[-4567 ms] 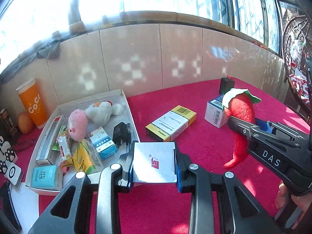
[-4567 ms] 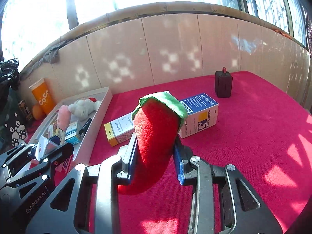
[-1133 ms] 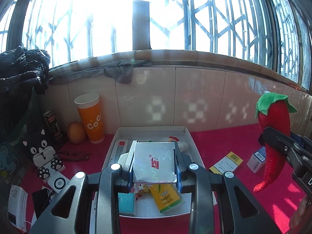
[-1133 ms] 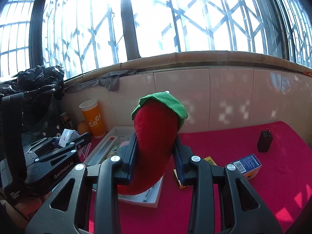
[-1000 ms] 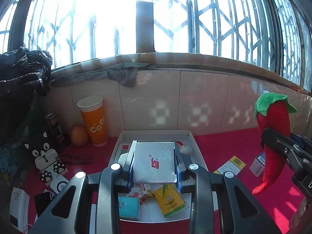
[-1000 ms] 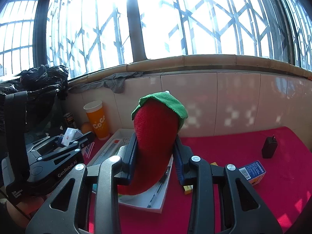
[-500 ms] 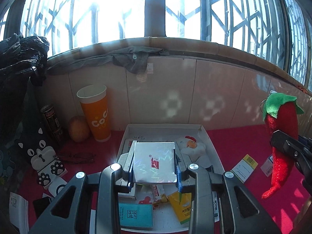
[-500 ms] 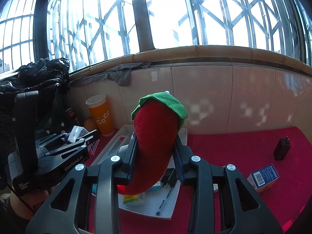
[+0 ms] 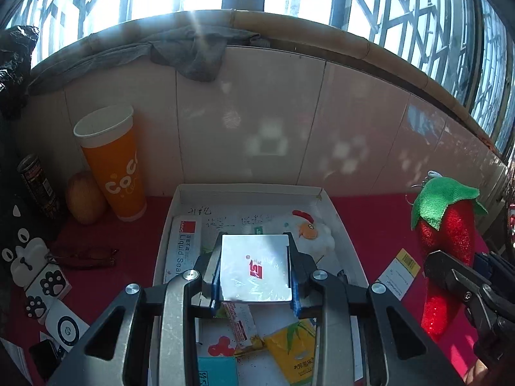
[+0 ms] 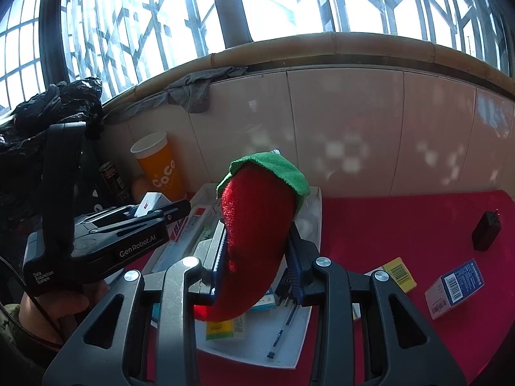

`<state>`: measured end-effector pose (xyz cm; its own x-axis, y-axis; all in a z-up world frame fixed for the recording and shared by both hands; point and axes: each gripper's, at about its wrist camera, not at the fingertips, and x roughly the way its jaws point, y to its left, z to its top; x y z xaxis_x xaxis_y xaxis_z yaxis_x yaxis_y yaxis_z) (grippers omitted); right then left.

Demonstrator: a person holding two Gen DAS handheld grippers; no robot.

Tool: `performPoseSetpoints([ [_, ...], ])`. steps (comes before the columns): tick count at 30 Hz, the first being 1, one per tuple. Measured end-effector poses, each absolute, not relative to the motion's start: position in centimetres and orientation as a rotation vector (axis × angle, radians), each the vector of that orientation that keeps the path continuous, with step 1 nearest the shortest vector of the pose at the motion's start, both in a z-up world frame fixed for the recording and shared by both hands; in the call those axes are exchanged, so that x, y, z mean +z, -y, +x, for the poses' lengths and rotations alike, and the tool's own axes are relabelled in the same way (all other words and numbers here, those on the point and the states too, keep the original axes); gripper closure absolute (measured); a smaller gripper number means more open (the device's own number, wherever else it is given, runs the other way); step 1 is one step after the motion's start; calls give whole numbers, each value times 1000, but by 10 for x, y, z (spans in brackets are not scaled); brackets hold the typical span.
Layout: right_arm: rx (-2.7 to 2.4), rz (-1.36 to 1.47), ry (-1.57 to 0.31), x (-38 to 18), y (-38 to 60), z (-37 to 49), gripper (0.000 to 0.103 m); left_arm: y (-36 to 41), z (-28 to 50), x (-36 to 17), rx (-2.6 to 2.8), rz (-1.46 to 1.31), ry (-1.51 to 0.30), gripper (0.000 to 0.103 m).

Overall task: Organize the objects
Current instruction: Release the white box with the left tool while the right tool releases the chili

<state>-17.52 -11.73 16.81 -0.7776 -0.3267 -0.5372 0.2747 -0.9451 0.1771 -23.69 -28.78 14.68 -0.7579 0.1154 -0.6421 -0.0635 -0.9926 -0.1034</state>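
We hold the left hand-held gripper point(image 9: 256, 273) clamped on a small white box point(image 9: 256, 268) with a red logo, its blue pads pressing both sides, and it hangs above a white tray point(image 9: 338, 222) on the red tabletop point(image 9: 128, 241). Beyond its fingertips lie a plush chicken point(image 9: 309, 233) and a long white carton printed "Liquid Sea" point(image 9: 183, 247); beneath them we see a yellow packet point(image 9: 294, 350), a teal box point(image 9: 217, 370) and a thin sachet point(image 9: 241, 321), all inside the tray. Left of this hand-held gripper an orange Coco paper cup point(image 9: 112, 164) stands against the tiled wall, with a round brownish fruit point(image 9: 84, 197), perhaps an orange, just beside it and a dark can point(image 9: 37, 186) farther left. To the right of it, on the cloth outside the tray, rests a yellow-ended carton point(image 9: 399, 273). The right hand-held gripper point(image 10: 257, 263) is clamped on a red plush chili pepper point(image 10: 257, 231) with a green felt cap, held upright over the near corner of the same tray. Below it lie a pen point(image 10: 285, 331) and another yellow packet point(image 10: 223, 328). Right of this hand-held gripper, on the bare cloth, sit a blue and white box point(image 10: 454, 289) and, farther back, a black charger plug point(image 10: 486, 230). A person's hand point(image 10: 54, 308) grips the handle of the left tool.
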Motion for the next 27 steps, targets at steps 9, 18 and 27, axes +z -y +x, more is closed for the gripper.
performPoseSetpoints([
  [9, -2661, 1007, 96, 134, 142, -211, 70, 280, -275, 112, 2819, -1216, 88, 71],
  [18, -2672, 1085, 97, 117, 149, -237, 69, 294, -278, 111, 2873, -1204, 101, 49],
  [27, -2649, 1066, 169, 115, 139, -237, 8, 326, -256, 132, 3073, -1051, 189, 0],
])
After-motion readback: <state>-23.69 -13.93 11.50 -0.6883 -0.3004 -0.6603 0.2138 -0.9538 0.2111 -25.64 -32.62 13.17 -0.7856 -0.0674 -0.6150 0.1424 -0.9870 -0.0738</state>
